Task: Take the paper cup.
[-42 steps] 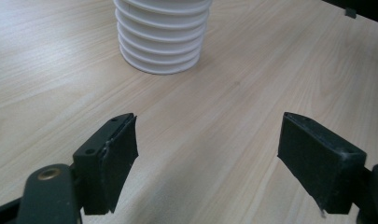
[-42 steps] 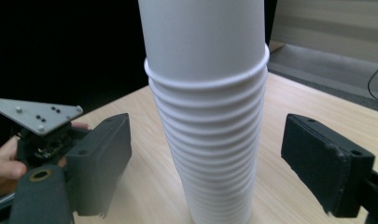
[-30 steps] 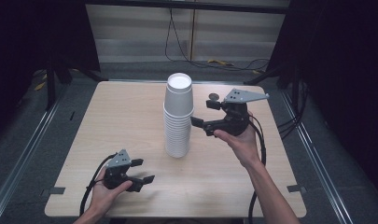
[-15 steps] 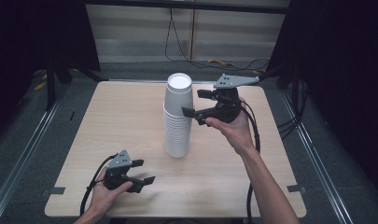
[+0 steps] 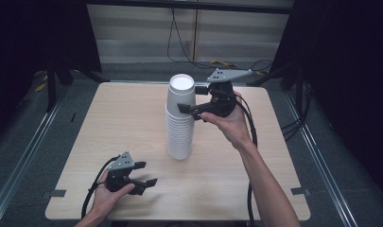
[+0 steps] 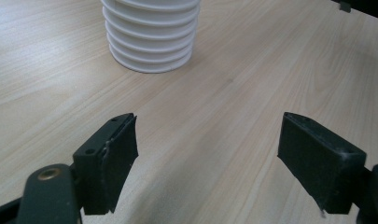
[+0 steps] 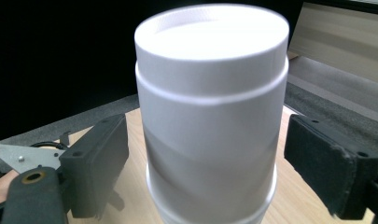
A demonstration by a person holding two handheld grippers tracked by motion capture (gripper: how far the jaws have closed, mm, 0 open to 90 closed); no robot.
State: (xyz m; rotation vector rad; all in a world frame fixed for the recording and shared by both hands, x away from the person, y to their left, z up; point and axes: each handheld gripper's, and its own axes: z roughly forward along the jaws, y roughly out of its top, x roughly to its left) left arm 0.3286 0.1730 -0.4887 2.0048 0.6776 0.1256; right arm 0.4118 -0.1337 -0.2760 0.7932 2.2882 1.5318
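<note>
Up near the middle of the wooden table (image 5: 108,118) stands a tall stack of white paper cups (image 5: 179,127), upside down, bases uppermost. The right gripper (image 5: 191,109) is raised to the top cup (image 7: 210,93), its jaws spread wide on either side of the wall and not yet touching, probably so it can pinch that one cup off the stack. The left gripper (image 5: 144,174) rests low at the near edge, jaws apart and empty, well clear of the stack, likely waiting. From the left gripper view the stack's upper part is cut off; how tightly the cups nest is hard to judge
</note>
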